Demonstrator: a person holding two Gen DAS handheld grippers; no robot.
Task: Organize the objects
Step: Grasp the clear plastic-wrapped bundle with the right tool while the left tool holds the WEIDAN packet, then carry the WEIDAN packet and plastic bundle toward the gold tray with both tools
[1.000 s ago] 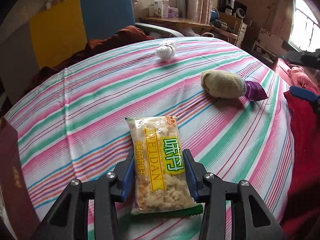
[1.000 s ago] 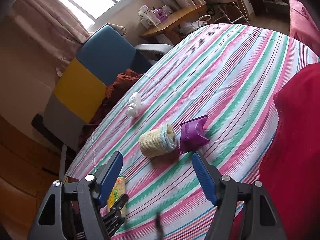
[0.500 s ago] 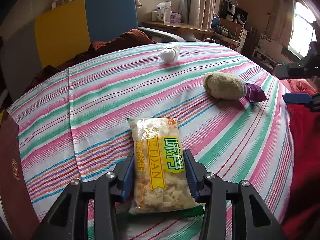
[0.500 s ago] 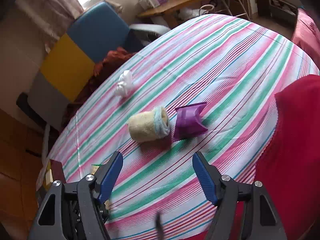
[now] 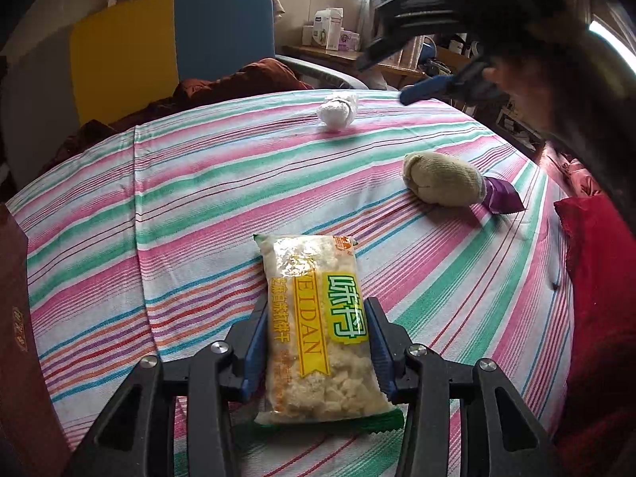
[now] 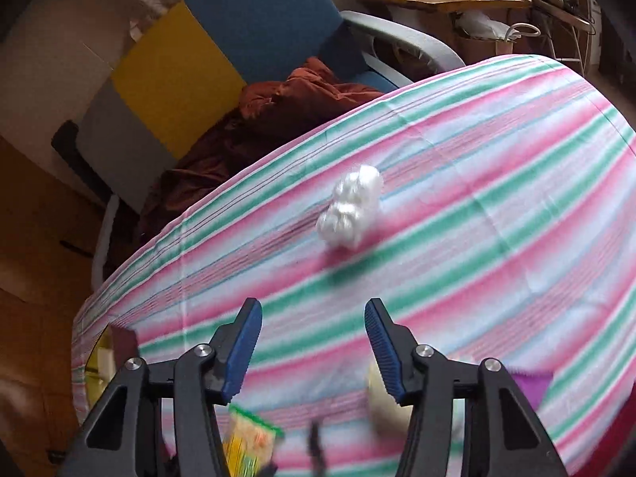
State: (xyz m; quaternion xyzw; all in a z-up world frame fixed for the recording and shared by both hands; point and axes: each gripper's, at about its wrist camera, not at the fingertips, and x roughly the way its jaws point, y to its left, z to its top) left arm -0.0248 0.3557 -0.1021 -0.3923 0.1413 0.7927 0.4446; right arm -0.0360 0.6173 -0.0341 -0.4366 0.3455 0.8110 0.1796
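Snack packet (image 5: 318, 318) pinched in left gripper (image 5: 316, 342), near the sock roll (image 5: 441, 179). Right gripper (image 6: 314, 342), empty, jaws closing, heads for the white wad (image 6: 351, 210) beyond the sock roll; next it likely needs centring, then a clamp.

1. Striped sheet (image 5: 206, 183): woven cloth, matt, lightly creased.
2. Snack packet (image 5: 318, 318): glossy clear plastic film, printed label.
3. Rolled sock (image 5: 441, 183): knitted, fuzzy, matt.
4. White wad (image 6: 351, 206): crinkled, shiny plastic.
5. Purple wrapper (image 5: 503, 196): smooth foil-like sheen.
6. Finger pads (image 6: 379, 342): ribbed blue plastic.

Bare striped cloth (image 6: 457, 238) between right claw (image 6: 314, 342), closing, and white wad (image 6: 351, 210).
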